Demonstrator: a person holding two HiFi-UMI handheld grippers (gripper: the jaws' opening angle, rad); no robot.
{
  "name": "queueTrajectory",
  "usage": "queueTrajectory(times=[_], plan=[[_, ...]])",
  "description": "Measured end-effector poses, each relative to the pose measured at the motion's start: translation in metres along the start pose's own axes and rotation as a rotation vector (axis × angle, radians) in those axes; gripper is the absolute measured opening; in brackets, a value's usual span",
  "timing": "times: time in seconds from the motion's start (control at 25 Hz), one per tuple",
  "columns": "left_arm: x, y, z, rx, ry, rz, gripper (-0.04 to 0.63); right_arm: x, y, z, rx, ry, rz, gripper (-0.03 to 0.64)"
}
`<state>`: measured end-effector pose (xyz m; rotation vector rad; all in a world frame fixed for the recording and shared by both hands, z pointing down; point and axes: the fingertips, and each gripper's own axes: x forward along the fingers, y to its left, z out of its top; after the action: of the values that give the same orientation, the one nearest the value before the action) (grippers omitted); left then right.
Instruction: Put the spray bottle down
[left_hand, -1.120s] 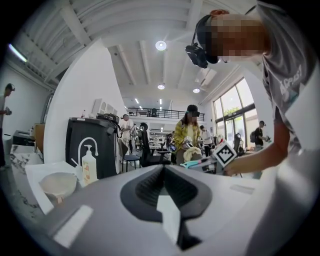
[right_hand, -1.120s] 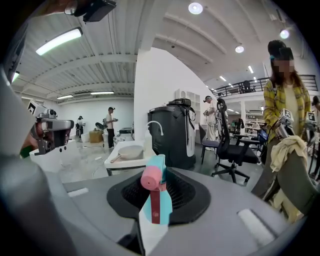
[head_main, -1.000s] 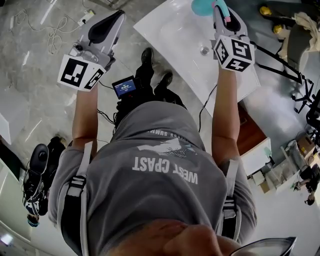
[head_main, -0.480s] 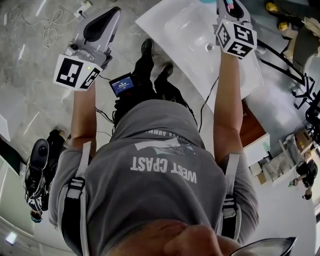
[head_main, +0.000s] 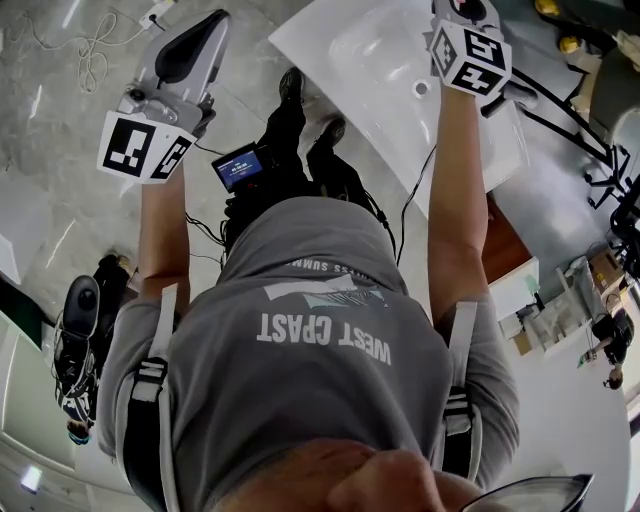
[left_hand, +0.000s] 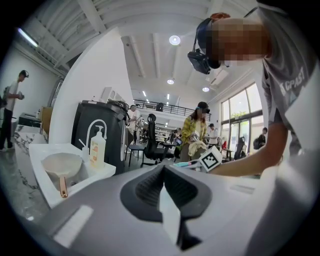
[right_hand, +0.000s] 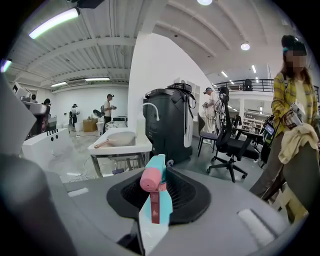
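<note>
The spray bottle (right_hand: 154, 194), teal with a pink nozzle, stands up between the jaws of my right gripper (right_hand: 155, 176), which is shut on it. In the head view the right gripper (head_main: 462, 22) reaches over the white basin top (head_main: 360, 60) at the upper edge, and the bottle is cut off there. From the left gripper view a teal sliver of the bottle (left_hand: 184, 163) shows beside the right gripper's marker cube (left_hand: 211, 159). My left gripper (left_hand: 163, 174) is held out over the floor, its jaws together with nothing in them; in the head view the left gripper (head_main: 205, 30) is at upper left.
A drain hole (head_main: 420, 90) sits in the basin near the right gripper. A white table (left_hand: 50, 192) carries a bowl-shaped pan (left_hand: 61, 166) and a soap dispenser (left_hand: 97, 148). A dark machine (right_hand: 170, 127), office chairs (right_hand: 231, 145) and several people stand around. Cables (head_main: 90, 45) lie on the floor.
Both grippers have shifted toward the top of the head view, reaching lower and farther out. The bottle's teal head has slid out past the frame's upper edge.
</note>
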<state>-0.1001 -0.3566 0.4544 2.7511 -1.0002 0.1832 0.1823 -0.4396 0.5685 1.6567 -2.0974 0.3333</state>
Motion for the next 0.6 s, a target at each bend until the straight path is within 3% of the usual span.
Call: queueTrajectory(times=[0.6], plan=[[-0.001,0.002,-0.004,-0.007,0.002,0.004,0.003,0.010,-0.009,-0.014,0.002,0.028,-0.028,0.092]])
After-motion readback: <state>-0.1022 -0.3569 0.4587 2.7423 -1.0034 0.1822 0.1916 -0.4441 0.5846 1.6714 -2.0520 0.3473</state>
